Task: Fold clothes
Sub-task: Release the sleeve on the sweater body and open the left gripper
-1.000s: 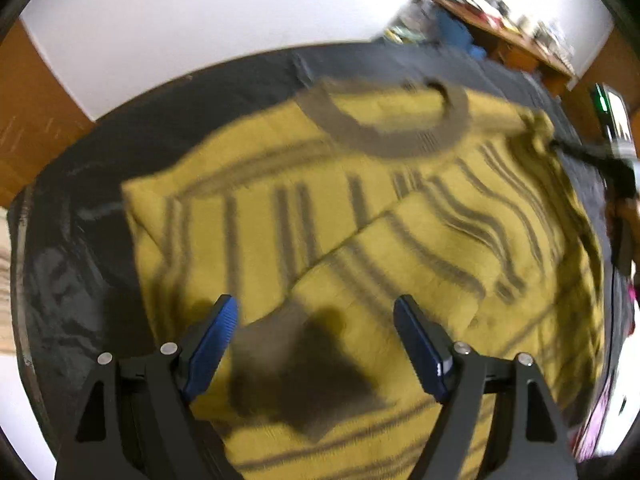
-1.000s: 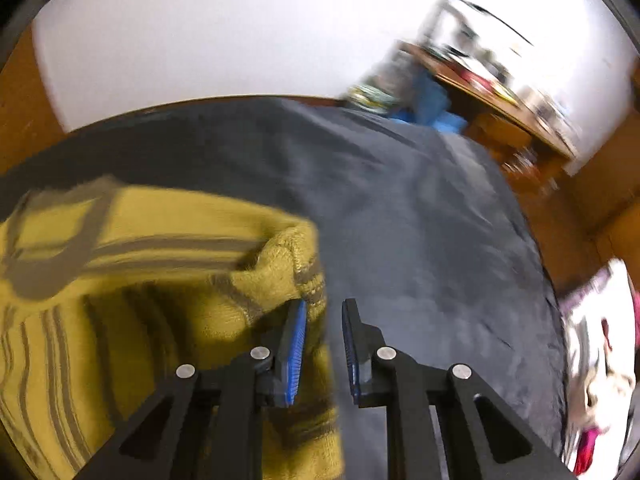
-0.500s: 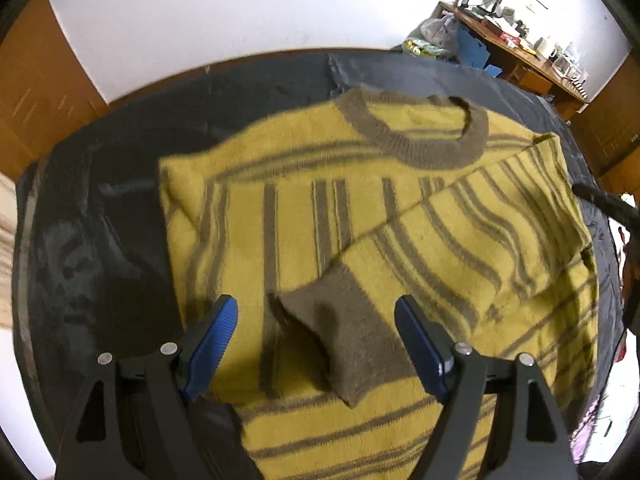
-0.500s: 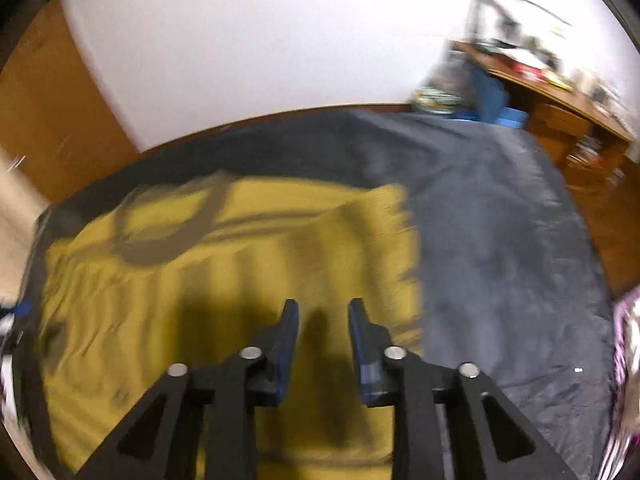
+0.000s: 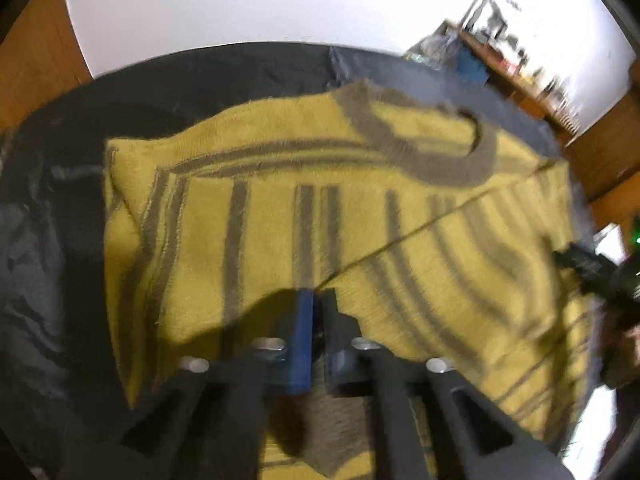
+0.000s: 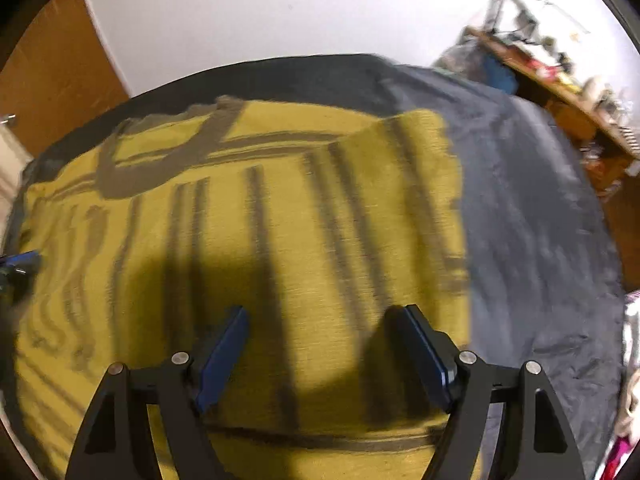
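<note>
While the mustard-yellow knitted sweater with grey-brown stripes [image 5: 304,216] lies spread flat on the dark cloth-covered table [image 5: 52,240], the left wrist view shows one sleeve [image 5: 460,264] already folded diagonally across the chest, its grey-brown ribbed cuff [image 5: 340,420] ending at the lower centre. The left gripper [image 5: 314,308] has just clenched: its blue-padded jaws stand together with almost no gap, right at the cuff. Knit seems to be pinched between the pads, but blur and shadow prevent certainty. The grey-brown ribbed collar [image 5: 420,152] sits at the far edge, so the garment lies collar-away from the holder. At the right margin, part of the other tool is visible, dark and blurred.

From the right wrist view, the right gripper [image 6: 320,354] hovers over the folded sleeve side of the sweater [image 6: 280,240]. Its jaws have just been opening and now stand wide apart, released, with nothing between them except the fabric lying below. The folded right edge [image 6: 452,208] runs straight and borders bare dark cloth.

Progress assessment: the first sleeve fold appears complete on the right-hand side. The opposite sleeve seems tucked at the left edge, though the pictures do not settle this. Remaining work, by judgement: adjust the cuff, then fold the body hem toward the collar.
</note>
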`<state>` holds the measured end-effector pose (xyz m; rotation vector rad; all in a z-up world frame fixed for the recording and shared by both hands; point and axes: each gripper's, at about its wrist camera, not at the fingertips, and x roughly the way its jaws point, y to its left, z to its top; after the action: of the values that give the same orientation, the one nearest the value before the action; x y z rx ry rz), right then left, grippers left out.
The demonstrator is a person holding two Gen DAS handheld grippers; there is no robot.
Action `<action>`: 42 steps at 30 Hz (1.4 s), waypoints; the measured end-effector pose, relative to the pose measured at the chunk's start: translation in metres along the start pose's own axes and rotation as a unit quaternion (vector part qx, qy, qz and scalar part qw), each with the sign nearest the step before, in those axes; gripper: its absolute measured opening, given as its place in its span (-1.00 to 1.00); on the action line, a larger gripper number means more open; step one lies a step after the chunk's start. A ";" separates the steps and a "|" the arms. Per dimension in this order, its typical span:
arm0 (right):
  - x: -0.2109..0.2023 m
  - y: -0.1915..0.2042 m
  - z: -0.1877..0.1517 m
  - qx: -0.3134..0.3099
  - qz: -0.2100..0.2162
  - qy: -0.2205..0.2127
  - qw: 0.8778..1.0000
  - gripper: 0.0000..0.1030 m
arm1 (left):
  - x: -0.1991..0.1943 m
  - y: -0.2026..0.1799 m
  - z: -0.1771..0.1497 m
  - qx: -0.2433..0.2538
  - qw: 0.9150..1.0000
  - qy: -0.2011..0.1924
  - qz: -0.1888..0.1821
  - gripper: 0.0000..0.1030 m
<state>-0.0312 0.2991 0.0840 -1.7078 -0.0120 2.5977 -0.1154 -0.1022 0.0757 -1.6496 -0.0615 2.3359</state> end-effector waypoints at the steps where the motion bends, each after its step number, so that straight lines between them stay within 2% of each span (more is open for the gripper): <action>1: 0.000 -0.003 0.000 0.003 -0.017 -0.004 1.000 0.55 | -0.005 -0.001 0.003 0.006 1.000 -0.011 0.004 -0.91; 6: 0.002 -0.014 0.003 0.030 -0.043 -0.012 0.999 0.55 | -0.024 -0.013 0.017 0.046 0.995 -0.070 0.047 -0.91; 7: 0.000 -0.016 0.003 0.030 -0.064 -0.014 0.997 0.55 | -0.023 -0.015 0.019 0.059 0.993 -0.078 0.072 -1.00; 9: -0.002 -0.020 0.004 0.035 -0.097 -0.016 0.995 0.55 | -0.019 -0.013 0.022 0.074 0.987 -0.082 0.118 -0.99; 12: -0.005 -0.024 0.006 0.051 -0.079 -0.015 0.995 0.55 | 0.001 0.012 0.023 0.043 0.993 -0.015 0.107 -0.99; 14: -0.011 -0.018 0.010 0.043 -0.073 -0.025 0.996 0.55 | 0.005 0.021 0.022 0.030 0.992 -0.009 0.119 -0.99; 16: -0.022 0.000 0.017 0.007 -0.062 -0.051 0.997 0.55 | -0.005 0.023 0.021 0.026 0.993 -0.028 0.114 -0.99; 20: -0.018 0.031 0.026 -0.040 -0.021 -0.050 0.998 0.55 | -0.032 0.001 0.012 0.060 0.993 -0.070 0.070 -0.91; 22: -0.005 0.035 0.027 -0.045 -0.015 -0.028 0.999 0.55 | -0.028 -0.013 0.002 0.095 0.993 -0.058 0.036 -0.56; 23: 0.002 0.037 0.028 -0.047 -0.012 -0.016 0.999 0.55 | -0.024 -0.020 -0.002 0.110 0.992 -0.051 0.025 -0.46; 26: 0.015 0.023 0.031 -0.012 0.013 -0.007 1.000 0.66 | 0.010 -0.022 -0.016 0.124 0.990 -0.006 0.062 -0.45; 27: 0.017 0.020 0.033 -0.006 0.016 -0.002 1.000 0.78 | 0.012 -0.019 -0.017 0.121 0.991 -0.016 0.060 -0.44; 30: 0.019 0.014 0.036 -0.002 0.018 0.012 1.000 0.78 | 0.013 -0.012 -0.011 0.085 0.995 -0.011 0.056 -0.43; 33: 0.001 0.021 0.029 -0.010 0.021 0.009 1.000 0.78 | 0.003 -0.008 -0.007 0.068 0.996 -0.015 0.050 -0.42; 37: -0.037 0.029 0.003 -0.009 0.084 -0.002 0.996 0.78 | 0.004 -0.005 -0.013 0.064 0.996 -0.010 0.054 -0.02; 39: -0.037 0.044 -0.009 -0.021 0.093 0.016 0.995 0.78 | 0.021 -0.013 -0.019 0.058 0.996 -0.003 0.062 0.01; 42: -0.015 0.056 -0.026 -0.047 0.070 0.041 0.996 0.78 | 0.023 -0.018 -0.022 0.069 0.995 -0.019 0.073 0.08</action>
<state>-0.0023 0.2421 0.0860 -1.9133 -0.0141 2.6608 -0.0989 -0.0816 0.0505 -1.5918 0.2157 2.4166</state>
